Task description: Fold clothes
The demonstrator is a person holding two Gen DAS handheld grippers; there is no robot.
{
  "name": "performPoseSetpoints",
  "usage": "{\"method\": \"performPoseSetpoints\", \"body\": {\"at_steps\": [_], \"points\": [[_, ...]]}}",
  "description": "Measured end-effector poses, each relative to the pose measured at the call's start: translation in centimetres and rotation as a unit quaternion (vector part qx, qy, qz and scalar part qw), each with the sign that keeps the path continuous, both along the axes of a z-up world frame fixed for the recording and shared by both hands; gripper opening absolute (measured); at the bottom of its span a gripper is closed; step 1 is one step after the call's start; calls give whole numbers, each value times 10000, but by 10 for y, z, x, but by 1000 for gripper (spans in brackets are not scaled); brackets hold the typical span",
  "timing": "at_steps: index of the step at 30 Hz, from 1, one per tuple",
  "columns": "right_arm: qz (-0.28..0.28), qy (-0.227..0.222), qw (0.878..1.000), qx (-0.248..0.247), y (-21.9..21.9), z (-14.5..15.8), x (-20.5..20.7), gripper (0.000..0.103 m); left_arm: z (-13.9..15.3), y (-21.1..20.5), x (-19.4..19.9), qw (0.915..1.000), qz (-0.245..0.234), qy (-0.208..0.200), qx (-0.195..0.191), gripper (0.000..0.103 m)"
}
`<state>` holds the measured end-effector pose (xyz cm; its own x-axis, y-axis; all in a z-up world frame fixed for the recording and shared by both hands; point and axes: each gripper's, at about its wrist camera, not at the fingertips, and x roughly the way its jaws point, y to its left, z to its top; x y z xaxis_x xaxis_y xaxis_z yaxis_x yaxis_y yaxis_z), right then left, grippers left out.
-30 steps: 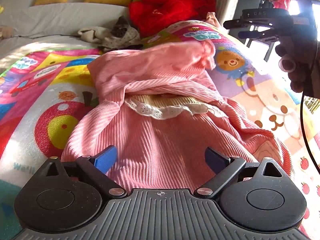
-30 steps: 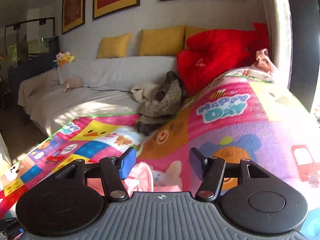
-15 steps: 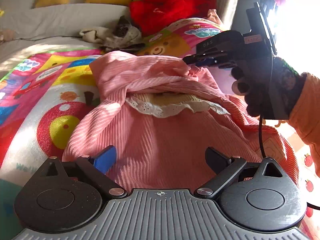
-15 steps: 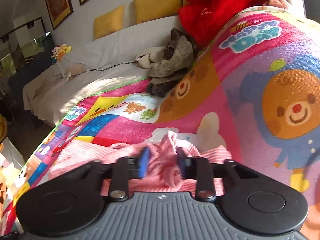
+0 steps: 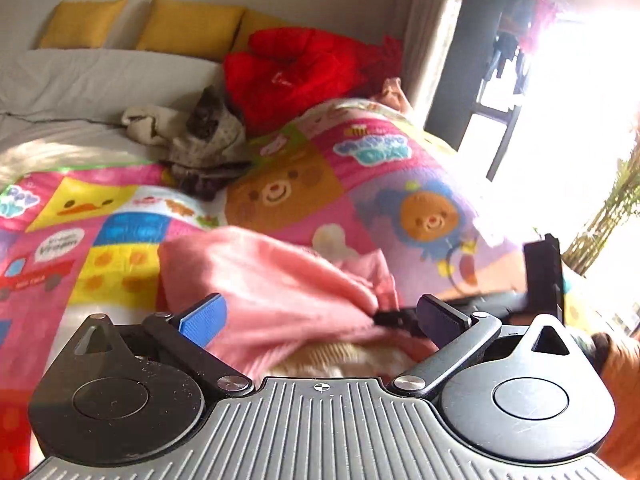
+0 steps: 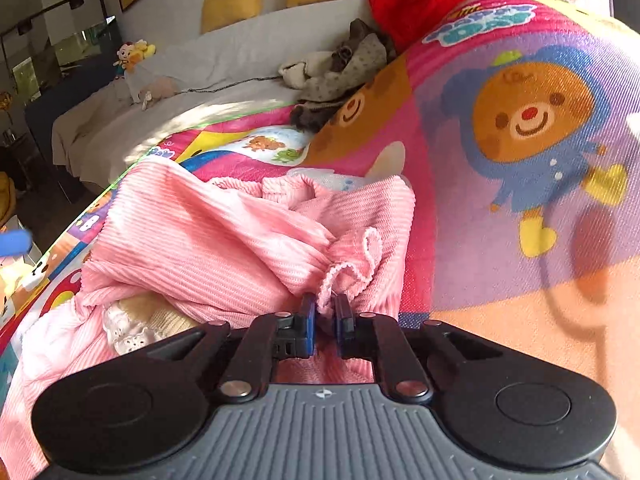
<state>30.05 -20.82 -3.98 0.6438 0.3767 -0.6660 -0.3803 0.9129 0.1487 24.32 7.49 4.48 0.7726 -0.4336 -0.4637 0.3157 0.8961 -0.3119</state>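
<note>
A pink ribbed garment (image 5: 272, 280) lies crumpled on the cartoon-print quilt (image 5: 400, 168), and a cream lace-trimmed lining (image 6: 132, 332) shows at its near edge. In the right wrist view my right gripper (image 6: 325, 308) pinches a bunched, frilled fold of the pink garment (image 6: 224, 240). Its jaws are opening slightly, with the fabric still pressed between the pads. The left wrist view shows that same right gripper (image 5: 384, 316) biting the cloth at the garment's right side. My left gripper (image 5: 320, 312) hovers above the near part of the garment, open wide, its pads touching nothing.
A heap of grey and beige clothes (image 5: 200, 132) lies at the far edge of the quilt. Behind it are a red plush cushion (image 5: 296, 68), yellow pillows (image 5: 188, 28) and a white sheet (image 5: 80, 80). A bright window (image 5: 580, 100) glares at the right.
My right gripper came down onto the garment and shut on its frilled fold. My left gripper rose and drew back, still open, so more of the quilt shows.
</note>
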Motion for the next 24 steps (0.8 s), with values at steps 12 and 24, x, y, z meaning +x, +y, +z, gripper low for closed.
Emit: {"method": "performPoseSetpoints", "body": {"at_steps": [12, 24], "points": [[247, -637, 9976, -88, 16, 48, 20, 33, -60, -17, 80, 9928, 296, 895, 743, 103], [325, -550, 9962, -588, 30, 16, 22, 37, -42, -1, 84, 9963, 177, 835, -9, 103]]}}
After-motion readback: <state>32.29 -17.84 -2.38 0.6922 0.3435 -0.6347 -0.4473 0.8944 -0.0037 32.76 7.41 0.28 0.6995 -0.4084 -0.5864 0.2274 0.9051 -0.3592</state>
